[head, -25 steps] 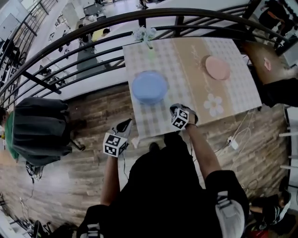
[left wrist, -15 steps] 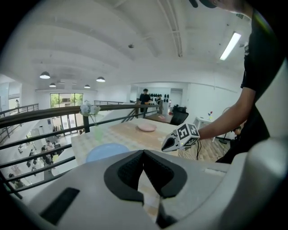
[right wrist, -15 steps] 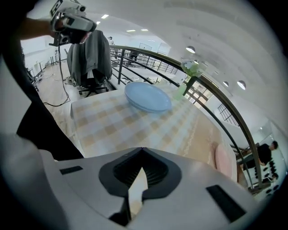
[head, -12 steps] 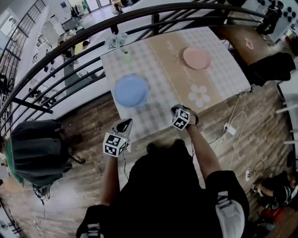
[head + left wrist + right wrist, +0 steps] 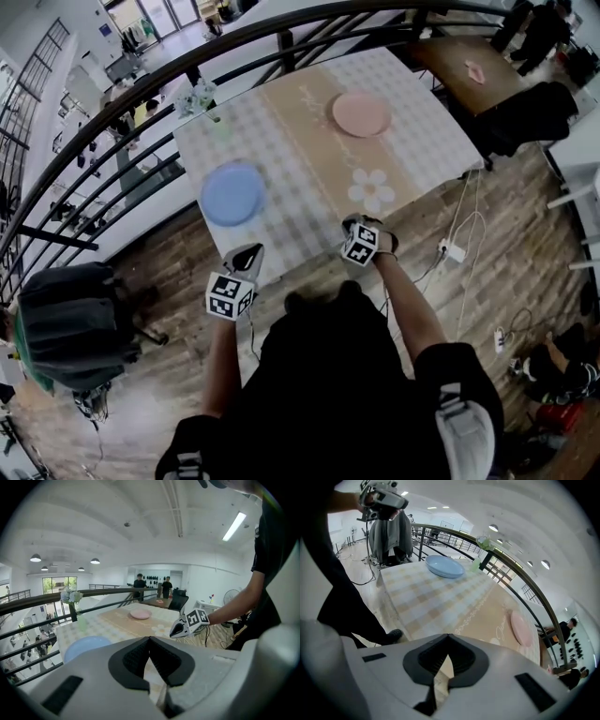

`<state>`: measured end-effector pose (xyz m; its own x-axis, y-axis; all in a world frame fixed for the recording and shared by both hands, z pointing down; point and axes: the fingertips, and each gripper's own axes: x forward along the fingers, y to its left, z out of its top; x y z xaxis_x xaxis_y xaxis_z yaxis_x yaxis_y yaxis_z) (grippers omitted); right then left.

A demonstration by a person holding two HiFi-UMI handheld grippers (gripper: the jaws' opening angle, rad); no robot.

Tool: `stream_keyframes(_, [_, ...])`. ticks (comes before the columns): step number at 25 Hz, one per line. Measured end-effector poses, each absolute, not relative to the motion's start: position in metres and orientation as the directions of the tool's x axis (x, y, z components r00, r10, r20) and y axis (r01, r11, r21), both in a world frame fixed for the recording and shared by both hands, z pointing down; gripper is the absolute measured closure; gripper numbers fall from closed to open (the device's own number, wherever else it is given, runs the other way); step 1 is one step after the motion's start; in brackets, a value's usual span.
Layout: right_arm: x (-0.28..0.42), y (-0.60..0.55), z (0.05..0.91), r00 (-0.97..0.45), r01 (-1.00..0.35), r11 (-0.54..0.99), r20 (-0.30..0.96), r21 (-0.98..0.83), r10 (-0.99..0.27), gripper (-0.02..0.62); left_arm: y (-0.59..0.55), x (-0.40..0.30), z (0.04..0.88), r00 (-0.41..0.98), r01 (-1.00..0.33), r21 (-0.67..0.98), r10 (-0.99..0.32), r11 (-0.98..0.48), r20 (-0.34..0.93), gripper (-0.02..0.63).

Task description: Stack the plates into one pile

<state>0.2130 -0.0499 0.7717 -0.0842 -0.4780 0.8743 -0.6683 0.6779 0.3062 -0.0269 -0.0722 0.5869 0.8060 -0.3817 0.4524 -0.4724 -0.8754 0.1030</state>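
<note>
Nearest, the left tongs (image 5: 249, 253) are hanging over the wooden floor (image 5: 178, 267) just short of the counter (image 5: 300, 159), jaws pressed together with nothing between them. The right tongs (image 5: 360, 225) are sitting at the counter's near edge, angled downward, likewise closed and empty. Judging by this, neither is going for a plate yet. Both are being held folded, ready to spread once a rim is within reach.

Further in, the blue plate (image 5: 232, 193) is lying on the counter's left side, the closer of the two. The pink plate (image 5: 361, 113) is resting well apart from it, toward the far right, so one plate is waiting to be carried across to form the pile.

At the far edge a vase of flowers (image 5: 199, 96) is standing beside the black railing (image 5: 47, 601), probably clear of any path between the plates.
</note>
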Motion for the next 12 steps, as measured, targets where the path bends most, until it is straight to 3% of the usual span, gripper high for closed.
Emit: stream_keyframes(12, [0.3, -0.037, 0.765, -0.096, -0.646, 0.683, 0.852, 0.34, -0.515, 0.597, -0.053, 0.066, 0.578, 0.798, -0.485, 0.086, -0.401, -0.87, 0.45, 0.606])
